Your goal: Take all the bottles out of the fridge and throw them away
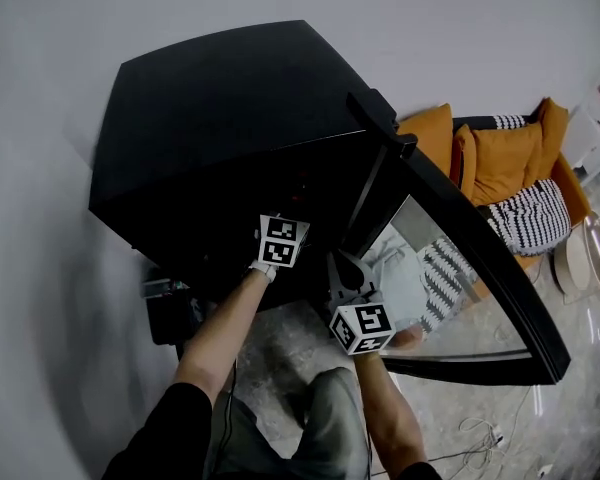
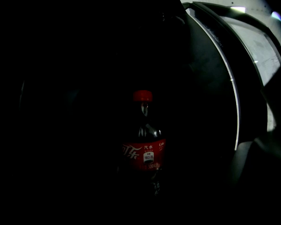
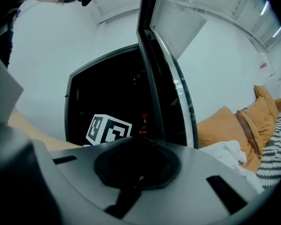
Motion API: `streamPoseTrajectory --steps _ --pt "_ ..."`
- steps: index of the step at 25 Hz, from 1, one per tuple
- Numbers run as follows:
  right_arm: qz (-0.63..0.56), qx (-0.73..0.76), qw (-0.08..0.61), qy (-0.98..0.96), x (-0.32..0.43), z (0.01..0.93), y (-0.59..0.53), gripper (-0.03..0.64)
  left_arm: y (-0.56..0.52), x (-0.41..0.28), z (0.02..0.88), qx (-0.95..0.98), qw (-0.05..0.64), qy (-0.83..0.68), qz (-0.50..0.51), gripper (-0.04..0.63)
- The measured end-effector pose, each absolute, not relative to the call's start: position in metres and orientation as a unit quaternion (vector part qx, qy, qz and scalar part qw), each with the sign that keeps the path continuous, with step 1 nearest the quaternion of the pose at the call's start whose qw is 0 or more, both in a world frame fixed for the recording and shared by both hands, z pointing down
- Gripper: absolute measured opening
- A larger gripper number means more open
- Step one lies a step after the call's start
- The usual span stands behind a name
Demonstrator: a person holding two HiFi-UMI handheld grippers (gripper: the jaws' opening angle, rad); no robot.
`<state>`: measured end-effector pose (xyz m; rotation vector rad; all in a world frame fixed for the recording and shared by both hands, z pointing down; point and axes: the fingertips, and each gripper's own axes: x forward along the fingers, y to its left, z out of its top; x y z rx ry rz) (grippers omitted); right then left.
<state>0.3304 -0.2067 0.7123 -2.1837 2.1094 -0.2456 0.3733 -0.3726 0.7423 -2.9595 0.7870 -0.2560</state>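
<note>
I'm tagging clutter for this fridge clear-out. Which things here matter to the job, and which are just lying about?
Job: cola bottle, black fridge, its open glass door.
Lying about: orange cushions, striped cushion, floor cables.

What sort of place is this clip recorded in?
Likely a living room or lounge: a black fridge with its glass door open stands against a plain wall, beside an orange sofa with striped cushions. A cola bottle sits inside the fridge.
</note>
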Motion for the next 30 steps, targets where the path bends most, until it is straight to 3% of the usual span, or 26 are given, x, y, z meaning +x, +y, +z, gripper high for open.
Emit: streamPoseTrajectory --steps 16,30 --pt "-0.13 -0.722 0.032 0.679 0.32 0.689 -0.171 0.008 -0.315 0.317 0.731 -0.963 0.011 0.256 -0.087 0.295" --pt "-0.143 -0.739 0.02 0.658 0.283 0.559 -0.13 0.008 -0.197 0.228 0.573 -0.976 -0.003 0.207 -0.062 0.295"
